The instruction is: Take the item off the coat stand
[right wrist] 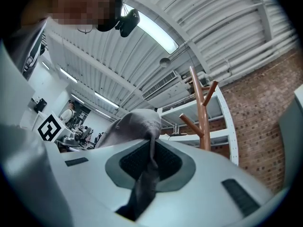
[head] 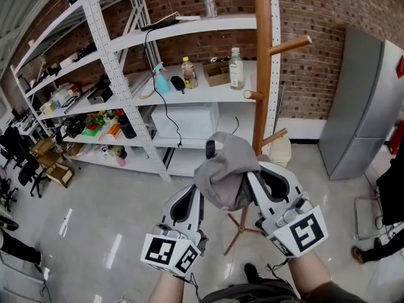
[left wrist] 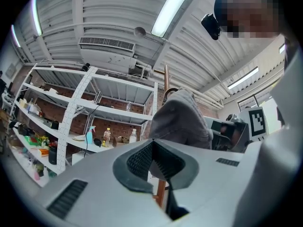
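While shelves (head: 201, 92) left of the stand (head: 262, 74) carry a box (head: 218, 73) and part-filled bottles (head: 237, 68), my left gripper (head: 197, 191) and right gripper (head: 250, 177) both pinch the crumpled grey cap (head: 227, 169), held before the stand's pole.

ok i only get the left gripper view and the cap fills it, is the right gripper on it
observer: yes, the right gripper is shut on the grey cap, with cloth trailing down between its fingers.
operator: is it clear of the stand
observer: yes, the right gripper view shows open space between the cap and the coat stand.
operator: anything left on the pegs
observer: no, in the head view the pegs are bare.
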